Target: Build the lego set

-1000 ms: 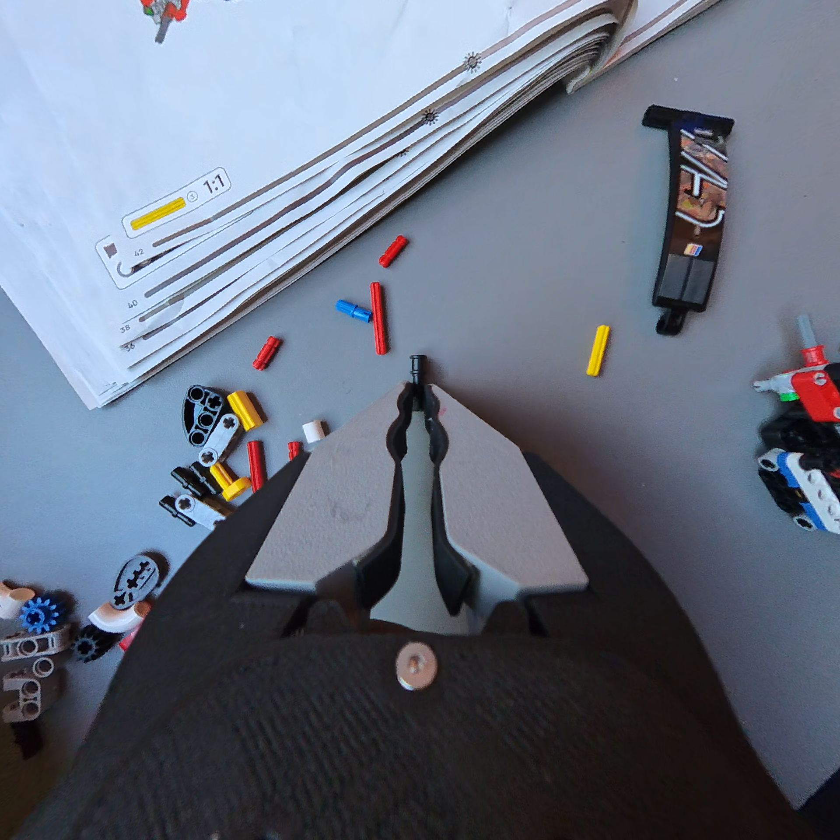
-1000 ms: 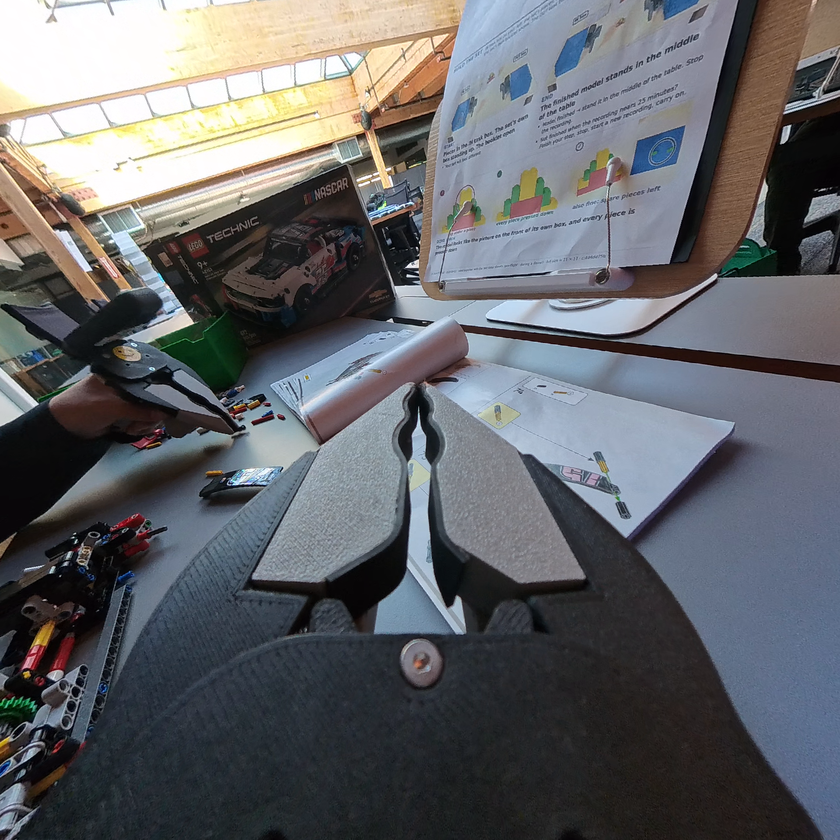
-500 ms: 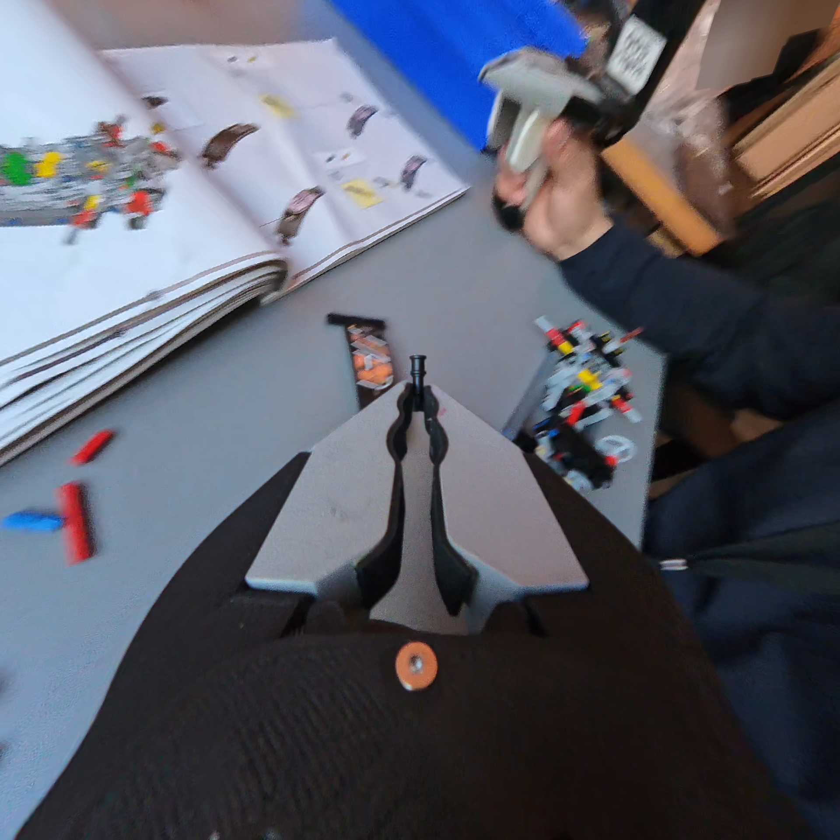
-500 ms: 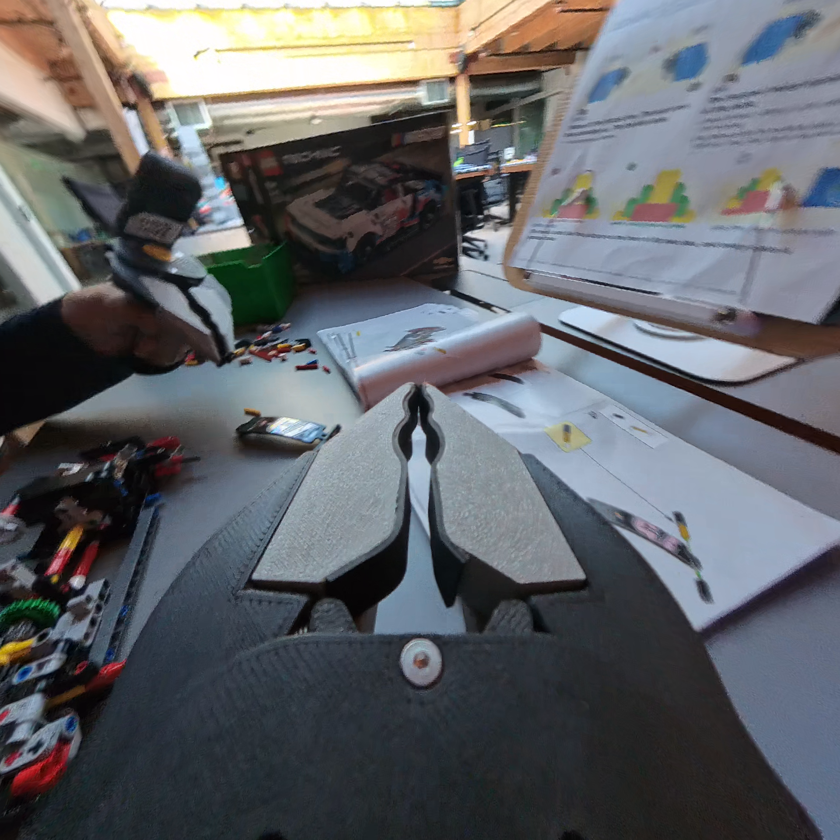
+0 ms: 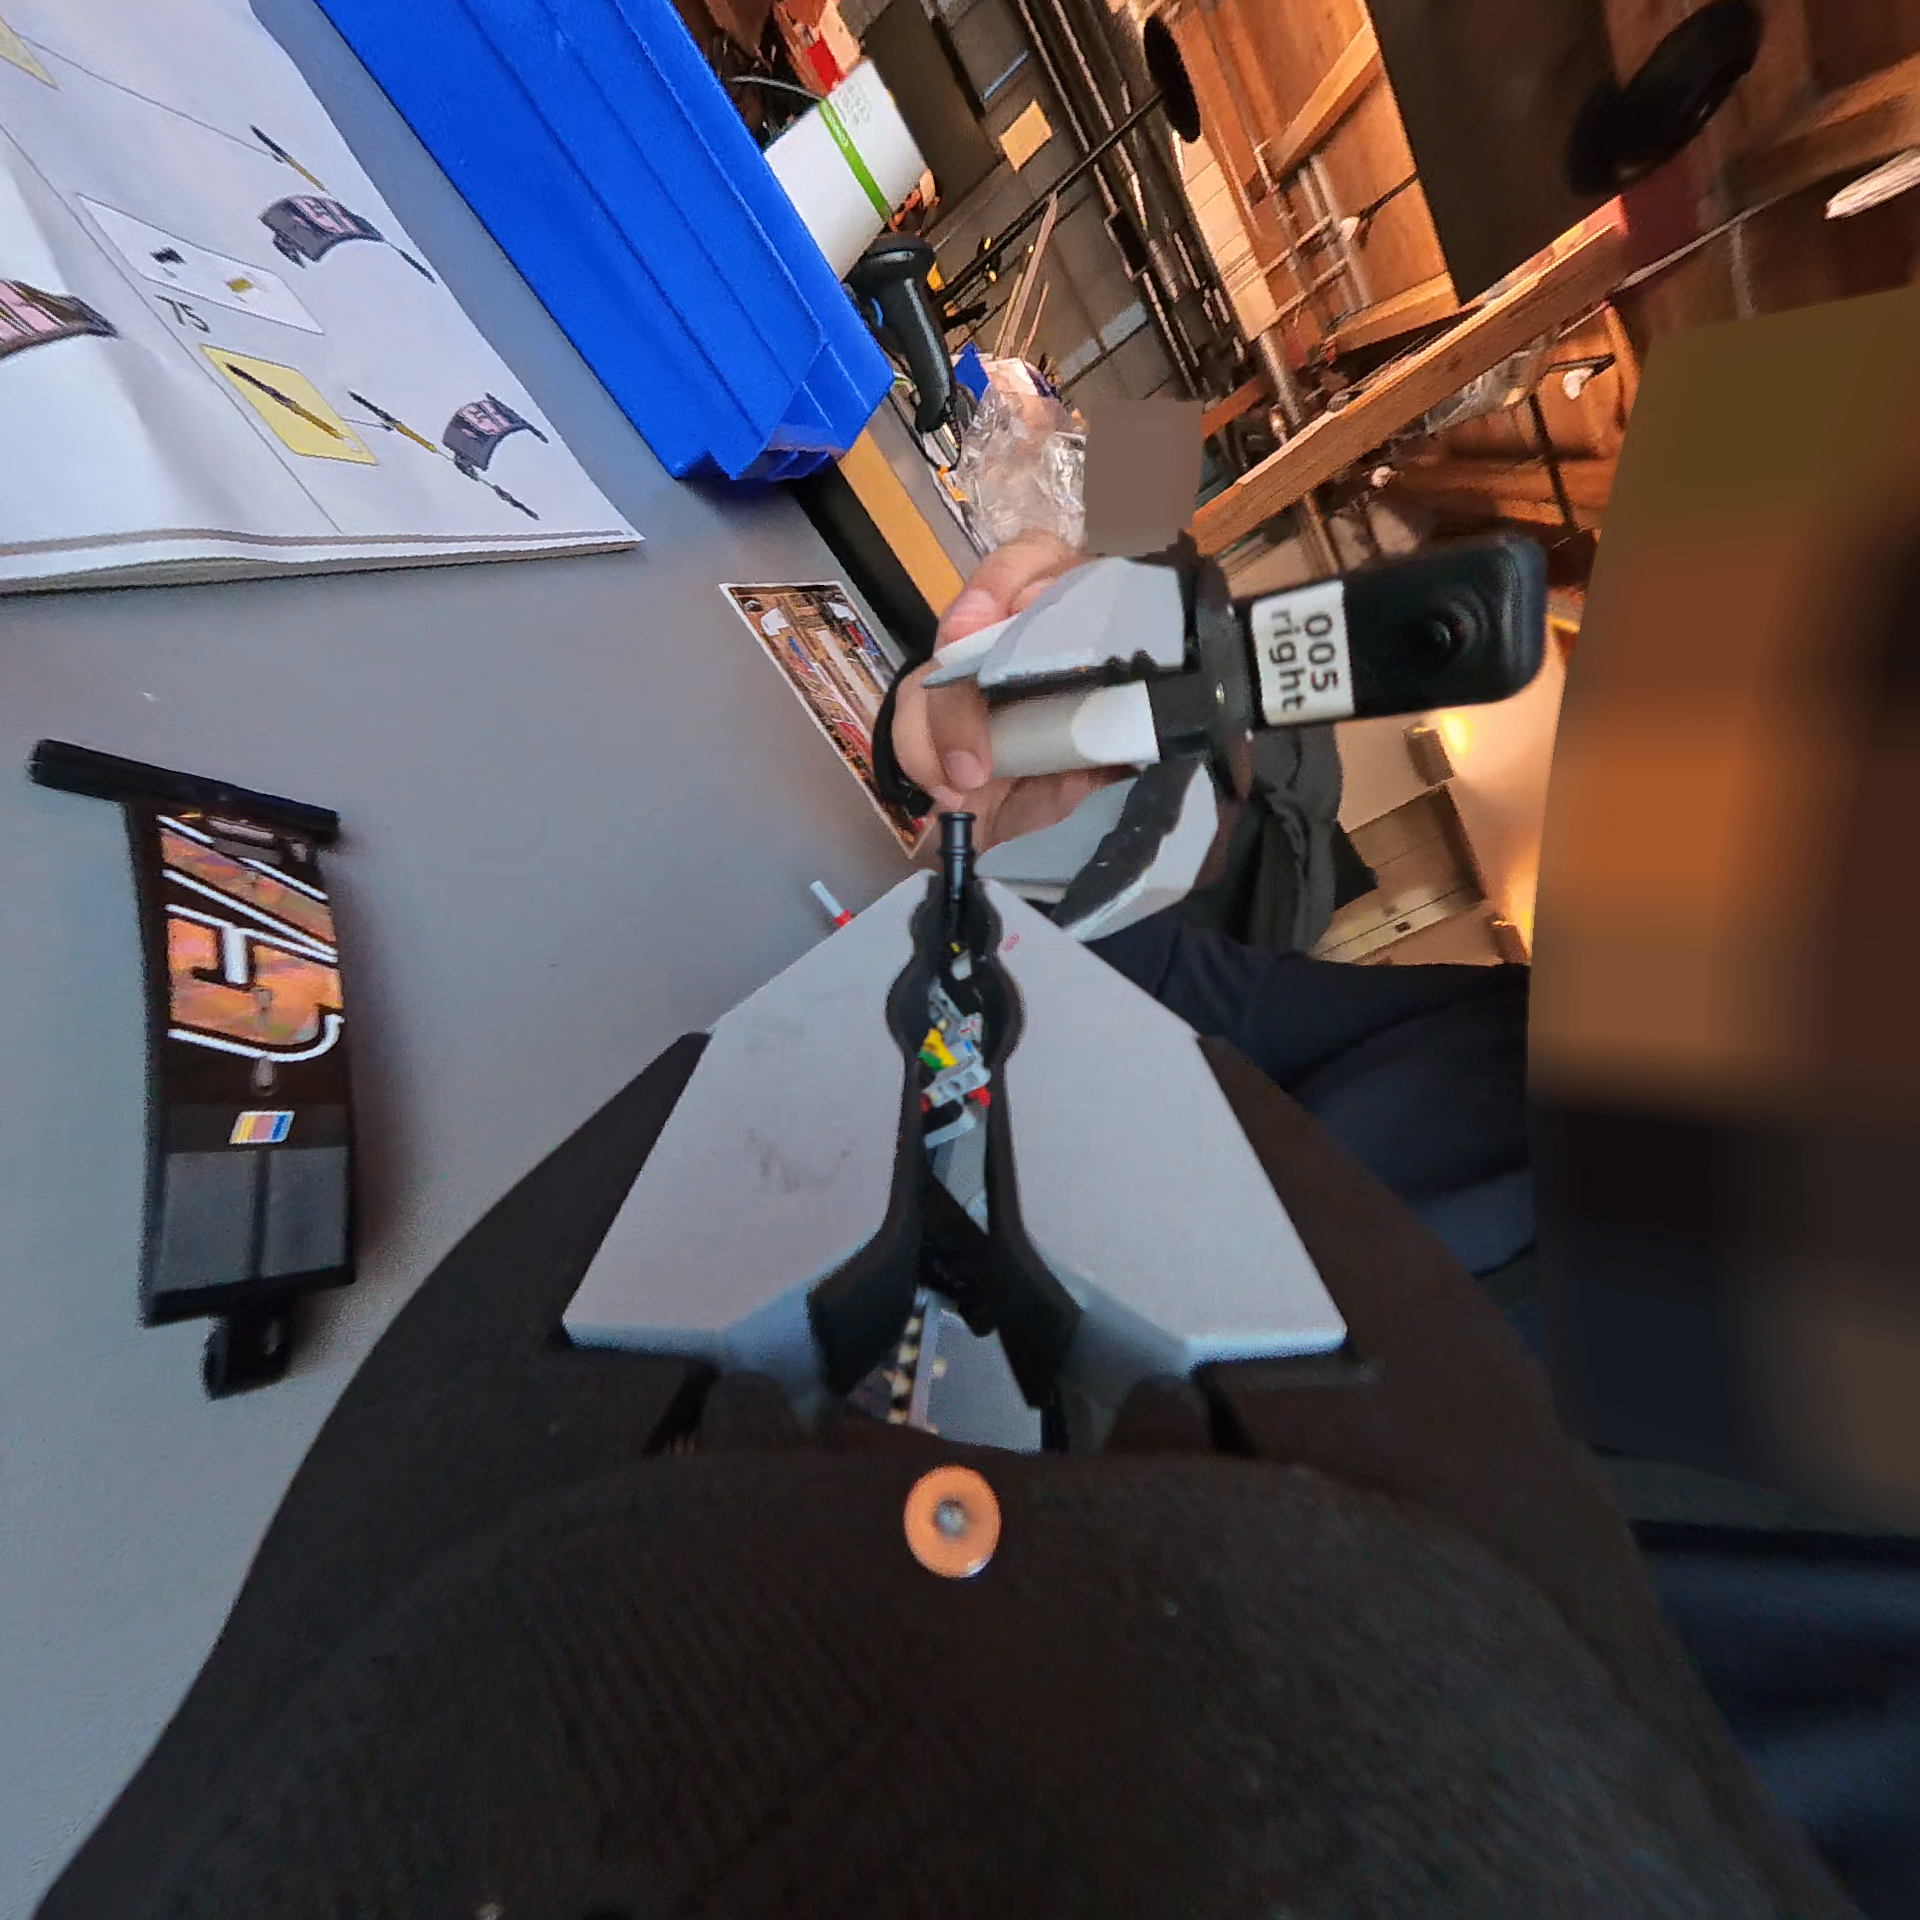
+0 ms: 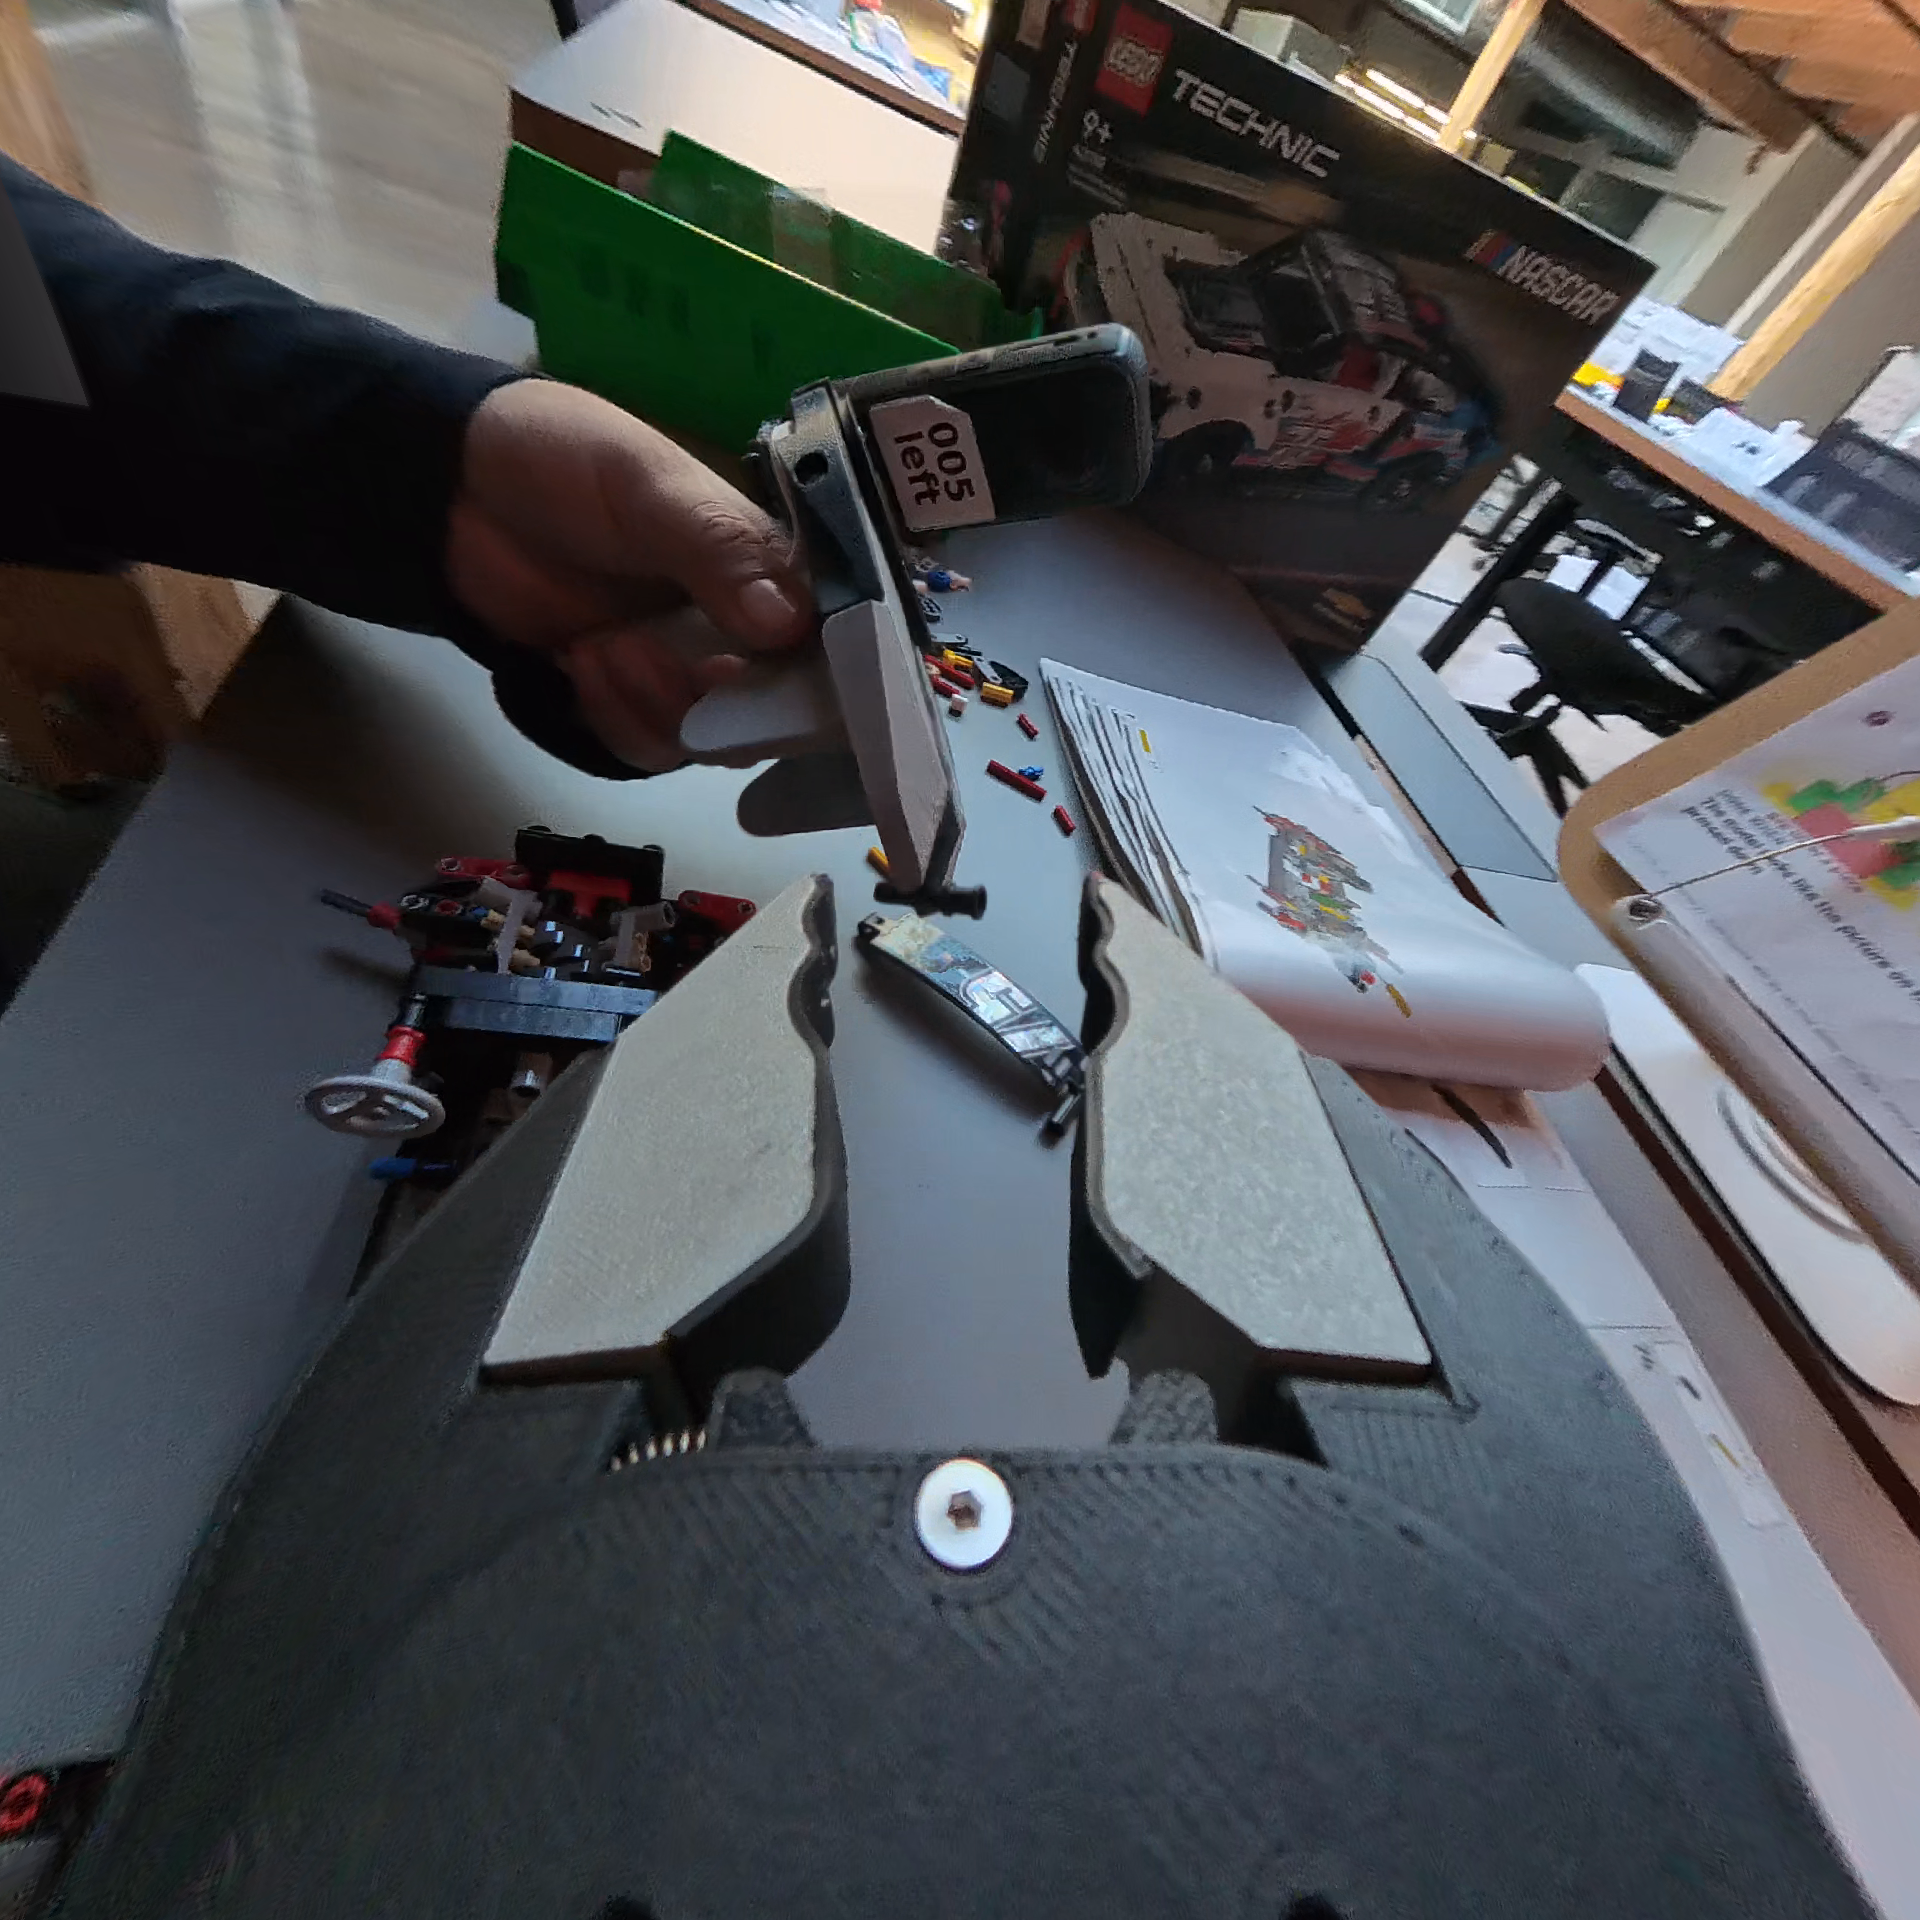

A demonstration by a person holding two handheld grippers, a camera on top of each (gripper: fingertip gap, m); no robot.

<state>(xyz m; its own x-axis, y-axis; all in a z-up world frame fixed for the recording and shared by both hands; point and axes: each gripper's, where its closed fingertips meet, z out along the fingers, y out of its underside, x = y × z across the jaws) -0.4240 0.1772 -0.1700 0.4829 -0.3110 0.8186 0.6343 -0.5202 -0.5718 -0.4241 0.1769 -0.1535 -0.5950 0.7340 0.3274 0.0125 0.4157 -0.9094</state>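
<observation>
My left claw (image 5: 954, 883) pinches a black pin (image 5: 954, 844) above the grey counter (image 5: 540, 748); my right claw (image 6: 951, 935) gapes empty (1 curved stickered panel (image 6: 971, 992) lies beneath).

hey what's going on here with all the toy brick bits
A person holds a hand-held gripper in each hand over a grey table. The left hand-held gripper is shut on a small black pin, lifted clear of the table. The right hand-held gripper is open and holds nothing, facing that pin. Below lie a curved stickered black panel, a partly built model, loose small pieces and an open instruction booklet.
</observation>
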